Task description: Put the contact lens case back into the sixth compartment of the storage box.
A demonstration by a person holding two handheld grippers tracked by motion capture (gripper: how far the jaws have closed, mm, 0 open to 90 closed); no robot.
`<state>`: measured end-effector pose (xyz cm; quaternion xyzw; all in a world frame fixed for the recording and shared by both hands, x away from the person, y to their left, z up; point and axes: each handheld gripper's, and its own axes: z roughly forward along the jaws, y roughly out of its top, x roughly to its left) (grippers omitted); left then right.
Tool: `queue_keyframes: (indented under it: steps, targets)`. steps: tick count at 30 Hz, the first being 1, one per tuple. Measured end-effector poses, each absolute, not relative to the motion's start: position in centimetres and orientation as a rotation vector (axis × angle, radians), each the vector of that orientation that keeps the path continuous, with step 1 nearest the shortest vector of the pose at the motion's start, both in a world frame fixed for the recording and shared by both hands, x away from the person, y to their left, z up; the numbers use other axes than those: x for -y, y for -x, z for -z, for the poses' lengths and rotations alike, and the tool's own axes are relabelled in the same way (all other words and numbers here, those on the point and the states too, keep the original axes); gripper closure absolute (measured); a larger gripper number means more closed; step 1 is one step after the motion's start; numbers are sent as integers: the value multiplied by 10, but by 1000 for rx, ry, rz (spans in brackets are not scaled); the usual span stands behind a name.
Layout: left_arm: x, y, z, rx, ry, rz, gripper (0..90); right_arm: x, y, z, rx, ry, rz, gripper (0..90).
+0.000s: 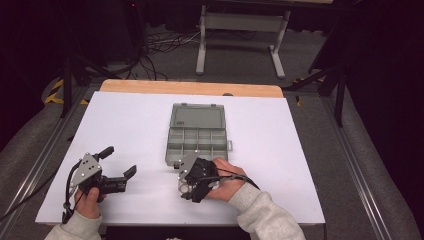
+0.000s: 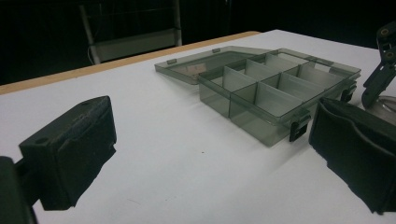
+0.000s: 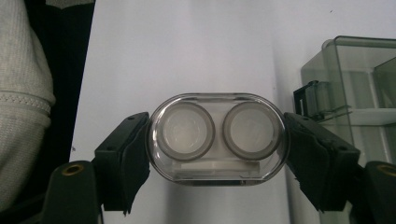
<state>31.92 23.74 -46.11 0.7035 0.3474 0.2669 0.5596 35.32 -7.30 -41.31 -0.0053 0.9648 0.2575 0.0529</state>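
A smoky clear compartment box [image 1: 197, 134] lies open mid-table, its lid flat on the far side; its several cells look empty [image 2: 261, 88]. My right gripper [image 1: 185, 186] points down just in front of the box's near edge. It is shut on a clear oval case [image 3: 217, 137] with two round wells, one pad [image 3: 128, 156] pressing on each end. The case hangs a little above the white sheet, with the box corner and its latch [image 3: 322, 100] beside it. My left gripper [image 1: 120, 161] rests at the near left, open, with nothing between its jaws.
White sheet [image 1: 130, 125] covers the table, with a wooden strip [image 1: 190, 88] along the far edge. Beyond it stand a grey frame's legs [image 1: 202, 45] and floor cables [image 1: 160, 42]. Grey sleeves [image 1: 262, 212] come in from the bottom edge.
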Motion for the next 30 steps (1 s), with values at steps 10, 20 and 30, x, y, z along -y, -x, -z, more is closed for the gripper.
queue_keyframes:
  steps: [10, 20, 30]
  targets:
    - [-238, -319, 461, -814, -1661, -632, 16, 78, -353, 402, -2880, 11, -858, 264]
    - [-237, -319, 461, -816, -1660, -631, 16, 83, -355, 395, -2824, -1, -929, 264]
    - [-238, -319, 461, -815, -1661, -633, 16, 85, -357, 392, -2796, -9, -955, 264]
